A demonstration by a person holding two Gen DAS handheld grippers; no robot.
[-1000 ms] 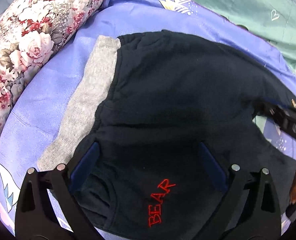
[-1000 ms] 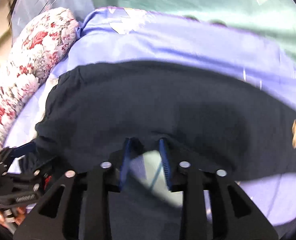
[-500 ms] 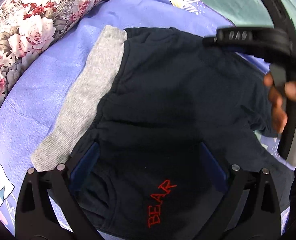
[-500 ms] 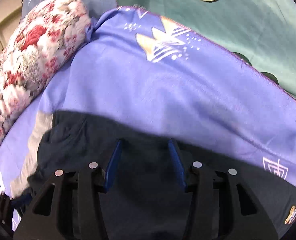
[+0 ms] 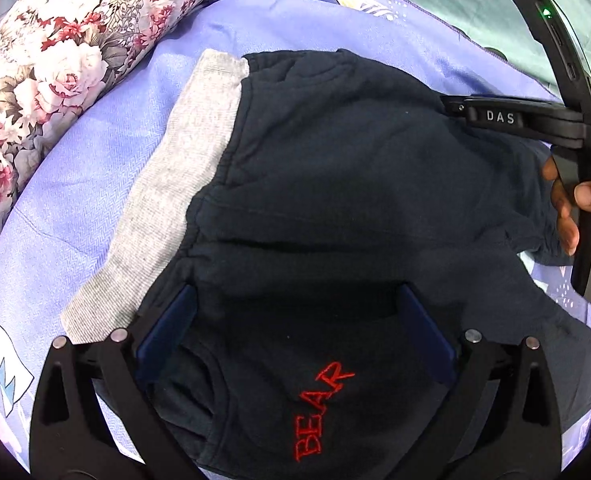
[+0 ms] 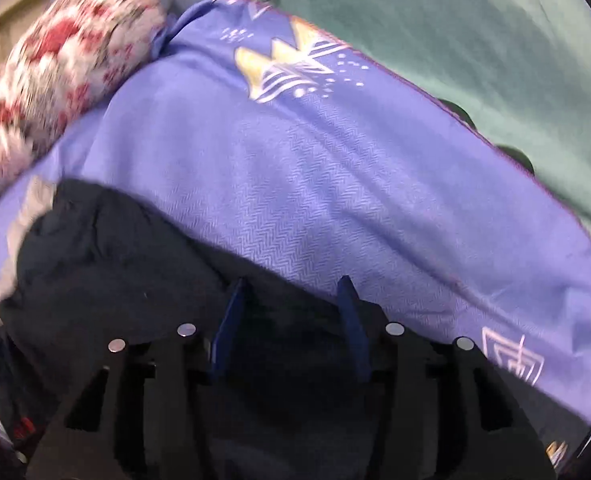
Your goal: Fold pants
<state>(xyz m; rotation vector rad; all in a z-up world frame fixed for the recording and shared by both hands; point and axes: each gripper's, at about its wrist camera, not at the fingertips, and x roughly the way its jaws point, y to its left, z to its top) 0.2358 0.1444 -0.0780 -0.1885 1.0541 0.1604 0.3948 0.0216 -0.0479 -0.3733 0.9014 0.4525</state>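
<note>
Dark navy pants [image 5: 355, 184] with a grey waistband [image 5: 175, 184] and red "BEAR" lettering [image 5: 321, 412] lie folded over on a purple sheet [image 5: 95, 152]. My left gripper [image 5: 295, 312] is open, its blue pads spread wide just above the fabric near the lettering. My right gripper [image 6: 291, 292] is open over the pants' far edge [image 6: 135, 264]; in the left wrist view its black body [image 5: 535, 120] shows at the right, held by a hand [image 5: 575, 208]. Nothing is gripped.
A floral bolster pillow [image 5: 55, 60] lies along the left side. A teal sheet [image 6: 495, 48] with printed patterns lies beyond the purple sheet [image 6: 295, 168]. The right wrist view is motion-blurred.
My right gripper let go of the pant fabric after carrying it over the pants and opened. It has drawn back to the right. The left gripper has stayed open over the lettering.
</note>
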